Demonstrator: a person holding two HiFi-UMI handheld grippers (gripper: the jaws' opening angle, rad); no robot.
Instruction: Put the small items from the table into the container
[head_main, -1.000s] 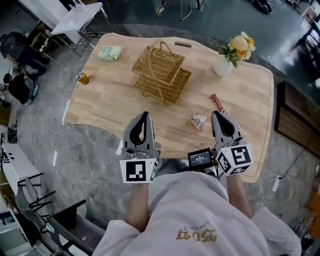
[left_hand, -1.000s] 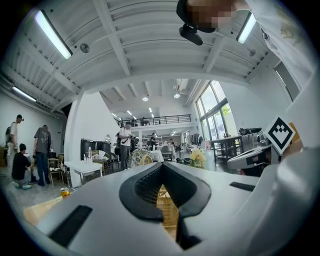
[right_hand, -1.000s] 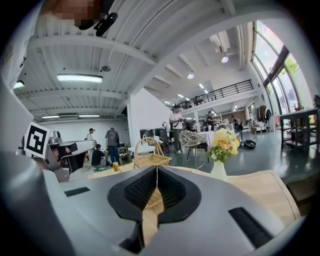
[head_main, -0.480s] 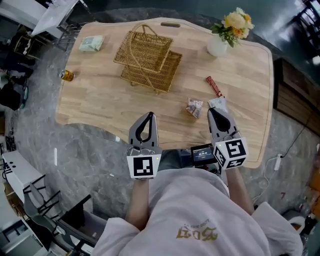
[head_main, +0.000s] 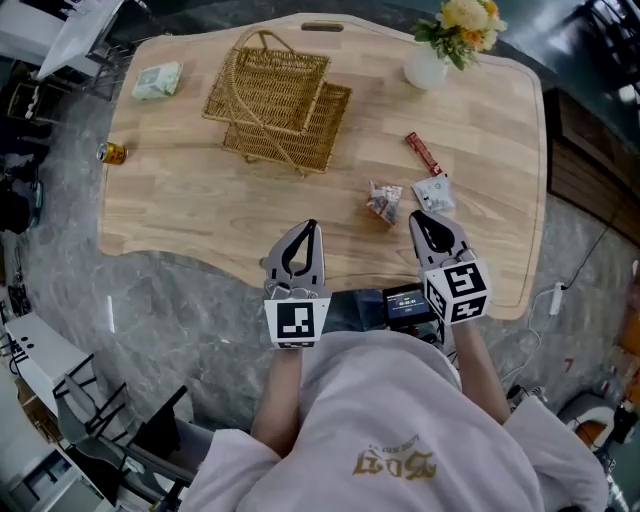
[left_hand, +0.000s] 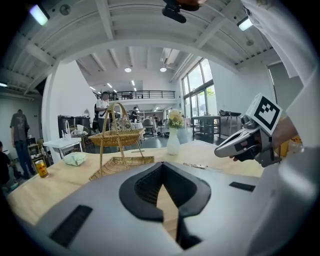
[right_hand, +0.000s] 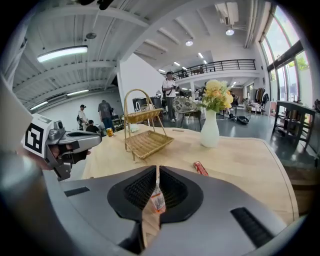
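1. Head view: a wooden table (head_main: 180, 210) holds a wicker basket (head_main: 275, 100) with two trays, woven from thin sticks and full of little holes. A crinkly wrapper (head_main: 384, 202), a white packet (head_main: 433, 193) and a red bar (head_main: 422, 153) lie to its right. A green packet (head_main: 158, 80) and a can (head_main: 112, 153) lie far off to the left. A white vase (head_main: 425, 68) of flowers stands at the back. The left gripper (head_main: 313, 226) and right gripper (head_main: 414, 216) hang over the near edge. The right one points in between the wrapper and the white packet.
2. Left gripper view: its fingers are pressed together with nothing in them. The basket stands well ahead.
3. Right gripper view: its fingers are squeezed together too and hold nothing. The wrapper lies on the table below and peeks through the hole.
4. The wrapper looks light, thin and crackly, so it will squash easily. I would pinch its flat crimped end. The can looks hard and round and may roll, so I would grab it around its middle.
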